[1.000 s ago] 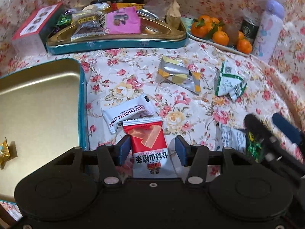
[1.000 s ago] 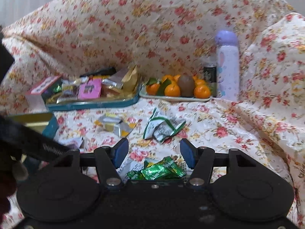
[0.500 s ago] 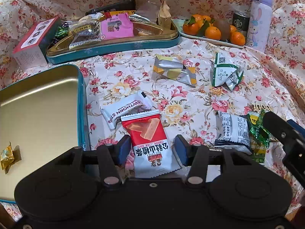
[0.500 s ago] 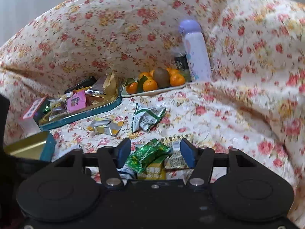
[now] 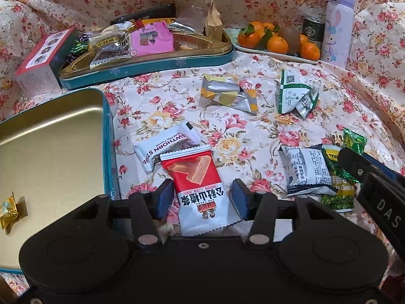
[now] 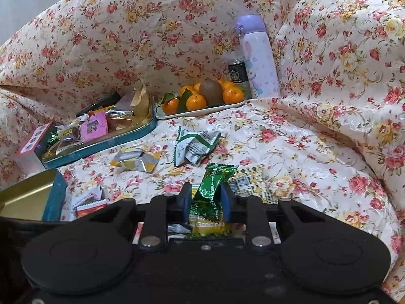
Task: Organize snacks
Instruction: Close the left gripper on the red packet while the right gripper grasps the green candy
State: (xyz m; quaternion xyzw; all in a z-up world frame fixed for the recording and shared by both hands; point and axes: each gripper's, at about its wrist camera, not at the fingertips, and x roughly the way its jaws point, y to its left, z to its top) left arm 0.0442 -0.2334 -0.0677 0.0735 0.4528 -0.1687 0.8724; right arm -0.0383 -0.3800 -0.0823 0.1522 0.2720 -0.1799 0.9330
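R gripper (image 6: 205,200): jaws have just been closing and now pinch the green candy (image 6: 215,182), low centre of the right wrist view. Candy sits on a small heap: yellow garlic pack (image 6: 208,226) under it, white pack (image 5: 305,168) beside it. Whether it's lifted off the heap yet, can't tell.

L gripper (image 5: 200,200): jaws have narrowed a bit but stand apart, w/ the red pack (image 5: 200,185) between them, bottom centre of the left wrist view. Pads don't seem to press it; small gap each side. Red pack lies on the cloth (image 5: 253,136), its top edge overlapping the hawthorn pack (image 5: 164,145).

Progress, my read: early-to-mid. Near tin (image 5: 55,136), left edge of the frame, holds only a gold candy (image 5: 8,212) at lower left; rest of it bare. Far tin (image 5: 152,60), upper left, already has a pile of snacks, pink pack (image 5: 153,38) among them.

Still loose on the cloth:
- red pack, hawthorn pack (centre)
- silver-yellow pack (image 5: 229,96) (upper centre)
- green-white pack (image 5: 295,95) (upper right of centre)
- the heap at right: white, garlic, green candy

So approx 7 items left to sort. Both hands are on a pickup; the red pack looks closest to the near tin, so likely goes there. Which tin the green candy belongs in isn't clear from here. Fruit plate (image 5: 276,53) and bottle (image 5: 338,25) at upper right look like bystanders.
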